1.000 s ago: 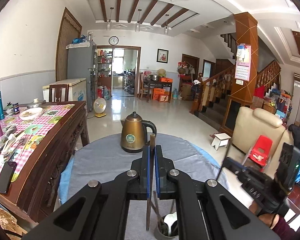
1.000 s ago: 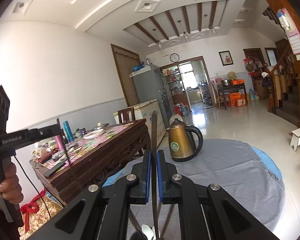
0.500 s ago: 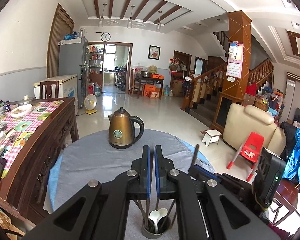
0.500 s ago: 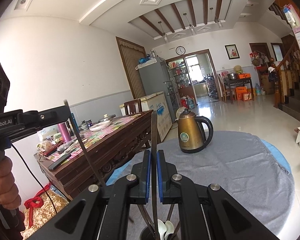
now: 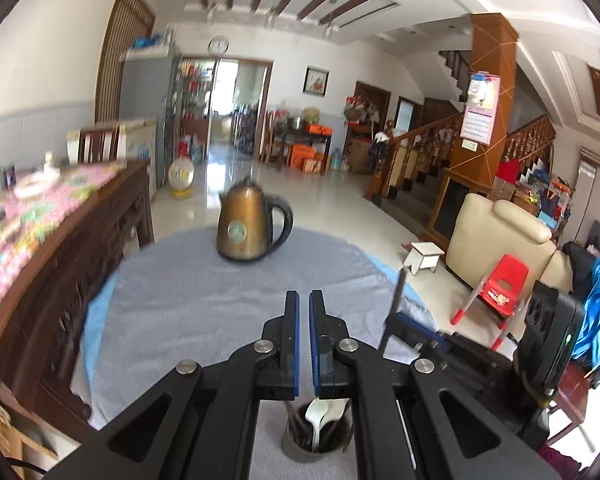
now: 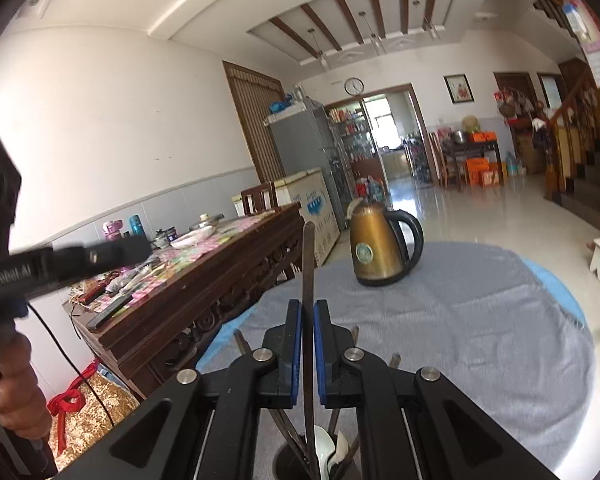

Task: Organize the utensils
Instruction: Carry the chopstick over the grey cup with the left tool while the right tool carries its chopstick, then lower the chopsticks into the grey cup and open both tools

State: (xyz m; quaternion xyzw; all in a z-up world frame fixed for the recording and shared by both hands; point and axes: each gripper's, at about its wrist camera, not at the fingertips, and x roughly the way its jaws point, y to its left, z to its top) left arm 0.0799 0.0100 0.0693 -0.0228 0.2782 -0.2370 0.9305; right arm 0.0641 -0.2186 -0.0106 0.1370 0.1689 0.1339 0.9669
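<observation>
Right wrist view shows our right gripper (image 6: pixel 308 308) pinching an upright chopstick (image 6: pixel 308 264) whose lower end dips into the utensil cup (image 6: pixel 288 462). Our left gripper (image 5: pixel 304 300) hangs over that cup (image 5: pixel 300 450), jaws slightly parted, gripping nothing.

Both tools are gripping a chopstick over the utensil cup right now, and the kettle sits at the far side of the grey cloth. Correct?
Not quite. Only the right tool grips a chopstick, per the right wrist view. The left wrist view shows the left tool empty above the utensil cup. The kettle does sit far across the grey cloth.
</observation>
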